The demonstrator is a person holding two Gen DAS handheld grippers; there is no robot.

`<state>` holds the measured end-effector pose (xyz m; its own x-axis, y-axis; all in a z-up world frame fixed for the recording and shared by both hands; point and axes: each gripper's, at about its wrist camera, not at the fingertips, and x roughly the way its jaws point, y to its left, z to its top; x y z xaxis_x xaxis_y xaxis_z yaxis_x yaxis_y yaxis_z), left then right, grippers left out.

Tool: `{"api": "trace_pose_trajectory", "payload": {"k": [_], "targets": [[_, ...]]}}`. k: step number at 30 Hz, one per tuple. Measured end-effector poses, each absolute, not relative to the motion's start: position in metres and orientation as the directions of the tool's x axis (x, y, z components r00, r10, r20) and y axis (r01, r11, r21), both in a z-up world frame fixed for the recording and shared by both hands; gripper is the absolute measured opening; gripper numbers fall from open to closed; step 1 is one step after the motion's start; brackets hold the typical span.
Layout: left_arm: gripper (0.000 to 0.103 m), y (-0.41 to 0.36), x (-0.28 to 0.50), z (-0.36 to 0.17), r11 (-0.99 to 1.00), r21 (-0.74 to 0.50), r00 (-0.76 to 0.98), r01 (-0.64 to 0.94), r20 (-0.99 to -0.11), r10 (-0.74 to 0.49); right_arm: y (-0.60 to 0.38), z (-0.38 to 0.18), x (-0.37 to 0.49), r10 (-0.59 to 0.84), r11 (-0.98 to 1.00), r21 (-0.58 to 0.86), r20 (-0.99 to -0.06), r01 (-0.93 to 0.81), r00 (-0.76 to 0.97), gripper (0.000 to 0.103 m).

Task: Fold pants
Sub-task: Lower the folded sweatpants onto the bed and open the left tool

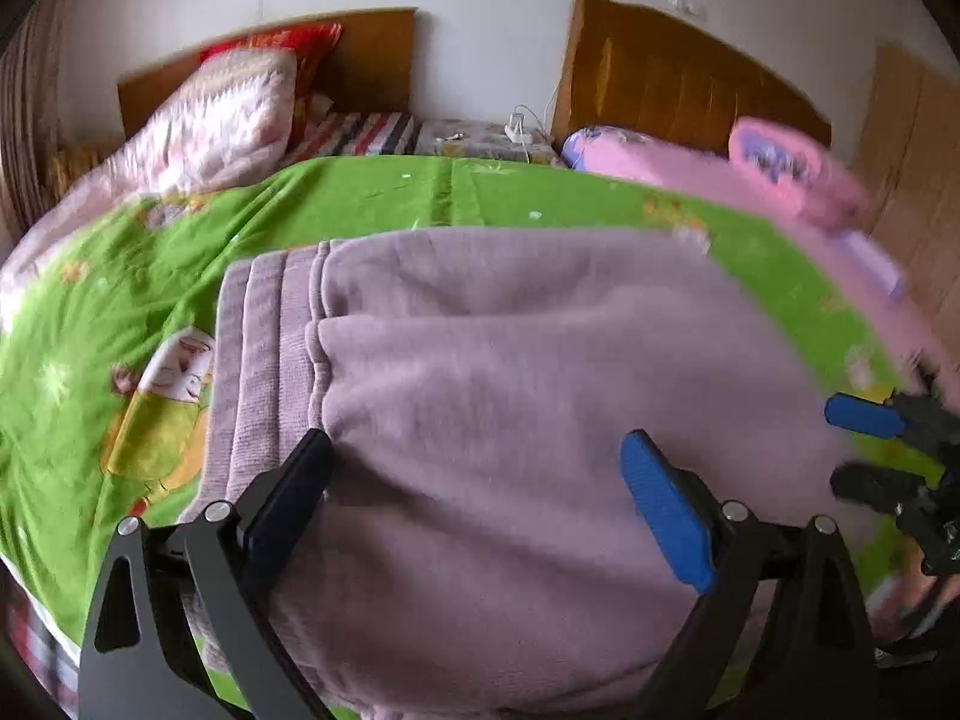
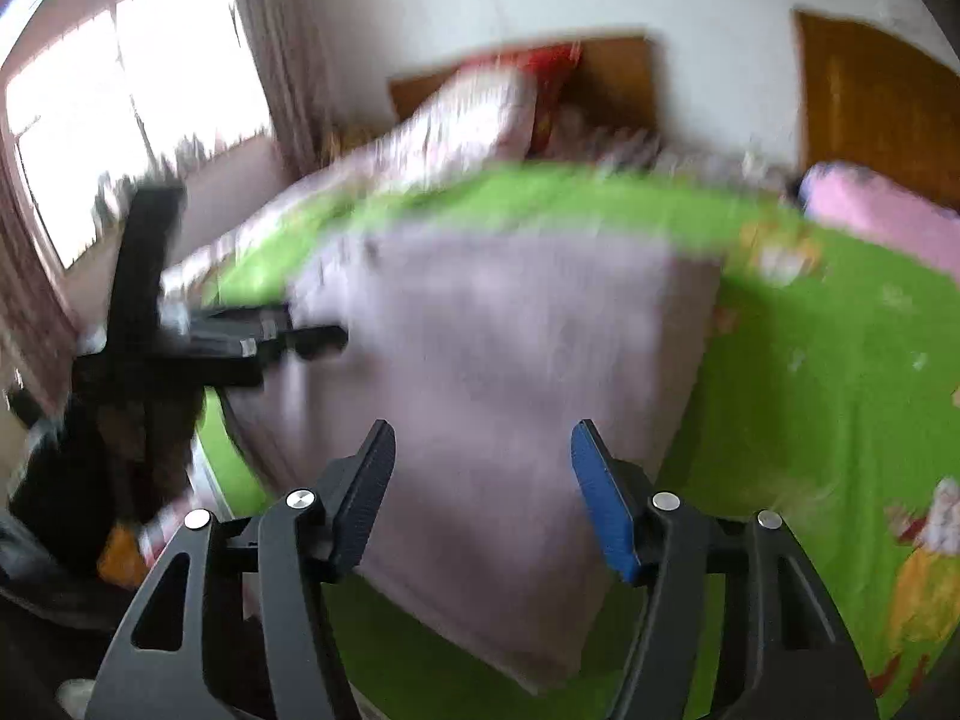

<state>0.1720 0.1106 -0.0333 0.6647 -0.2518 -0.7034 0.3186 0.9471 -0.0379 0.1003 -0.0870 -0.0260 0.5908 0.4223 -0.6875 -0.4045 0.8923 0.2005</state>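
Note:
The mauve fleece pants (image 1: 480, 396) lie folded in layers on the green bedsheet (image 1: 120, 276), ribbed waistband at the left. My left gripper (image 1: 480, 462) is open and empty, its fingers spread just above the near part of the pants. My right gripper (image 2: 483, 456) is also open and empty, over the near right corner of the pants (image 2: 480, 360). The right gripper shows at the right edge of the left wrist view (image 1: 870, 444). The left gripper shows blurred at the left of the right wrist view (image 2: 264, 336).
Pillows and a quilt (image 1: 228, 120) lie at the bed's far left by a wooden headboard (image 1: 372, 54). A pink blanket (image 1: 780, 168) lies at the far right. A window (image 2: 120, 120) with curtains is on the left. The right wrist view is motion-blurred.

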Motion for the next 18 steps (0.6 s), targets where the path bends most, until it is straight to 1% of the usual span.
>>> {"api": "trace_pose_trajectory", "payload": {"k": [1,2,5,9,10,12,13,14,15,17,18], "targets": [[0.098,0.106,0.173,-0.037,0.944,-0.006,0.666,0.331,-0.706,-0.239,-0.086,-0.034,0.096,0.422,0.887,0.176,-0.687,-0.428,0.592,0.061],[0.099,0.104,0.173,-0.041,0.942,0.021,0.668,0.336,-0.71,-0.222,-0.088,-0.036,0.091,0.429,0.882,0.162,-0.666,-0.444,0.61,0.061],[0.102,0.106,0.176,-0.042,0.946,0.02,0.666,0.325,-0.714,-0.214,-0.094,-0.035,0.096,0.455,0.875,0.212,-0.667,-0.436,0.589,0.062],[0.102,0.106,0.173,-0.04,0.942,0.025,0.65,0.333,-0.731,-0.21,-0.093,-0.035,0.093,0.465,0.868,0.213,-0.667,-0.449,0.583,0.063],[0.102,0.105,0.174,-0.036,0.942,0.019,0.639,0.334,-0.74,-0.212,-0.095,-0.033,0.093,0.472,0.863,0.218,-0.668,-0.455,0.576,0.064],[0.101,0.107,0.174,-0.021,0.946,-0.031,0.601,0.322,-0.765,-0.23,-0.102,-0.027,0.096,0.496,0.849,0.248,-0.679,-0.466,0.542,0.075],[0.101,0.111,0.175,-0.005,0.946,-0.079,0.595,0.313,-0.76,-0.261,-0.106,-0.023,0.098,0.51,0.841,0.269,-0.682,-0.469,0.524,0.079],[0.101,0.116,0.178,0.01,0.939,-0.126,0.607,0.32,-0.734,-0.305,-0.111,-0.014,0.104,0.517,0.839,0.277,-0.675,-0.468,0.527,0.083],[0.101,0.117,0.178,0.021,0.933,-0.149,0.618,0.327,-0.713,-0.33,-0.115,-0.004,0.111,0.515,0.842,0.265,-0.656,-0.471,0.551,0.083],[0.101,0.122,0.195,0.052,0.915,-0.196,0.666,0.352,-0.634,-0.392,-0.115,0.012,0.132,0.498,0.848,0.212,-0.633,-0.486,0.592,0.083],[0.101,0.122,0.203,0.058,0.914,-0.198,0.679,0.353,-0.619,-0.396,-0.112,0.018,0.144,0.485,0.852,0.177,-0.623,-0.493,0.614,0.084]]}}
